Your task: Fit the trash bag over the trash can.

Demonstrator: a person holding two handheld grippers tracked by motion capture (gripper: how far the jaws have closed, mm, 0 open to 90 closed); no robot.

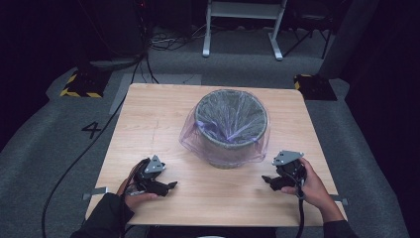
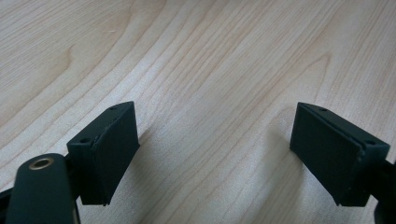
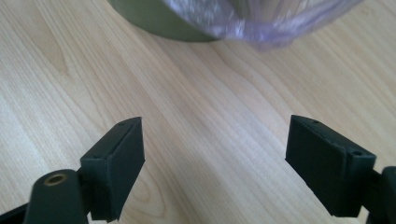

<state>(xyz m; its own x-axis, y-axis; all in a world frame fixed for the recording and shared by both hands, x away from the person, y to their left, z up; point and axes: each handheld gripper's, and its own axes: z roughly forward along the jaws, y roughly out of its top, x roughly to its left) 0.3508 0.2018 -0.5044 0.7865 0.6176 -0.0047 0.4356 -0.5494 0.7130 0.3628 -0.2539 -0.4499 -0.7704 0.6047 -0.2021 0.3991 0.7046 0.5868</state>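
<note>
A round grey-green bin stands in the middle of the wooden table, lined with a thin purple plastic bag whose edge drapes down over the rim. The bin's base and the bag's hem show at the top of the right gripper view. My left gripper rests low over the table's front left, its jaws wide apart over bare wood. My right gripper sits at the front right, pointing left toward the bin, open with nothing between its jaws.
Grey carpet surrounds the table, with a painted figure on the floor at the left. Black cables run along the floor on the left. A white stand's legs and yellow-black striped blocks lie beyond the far edge.
</note>
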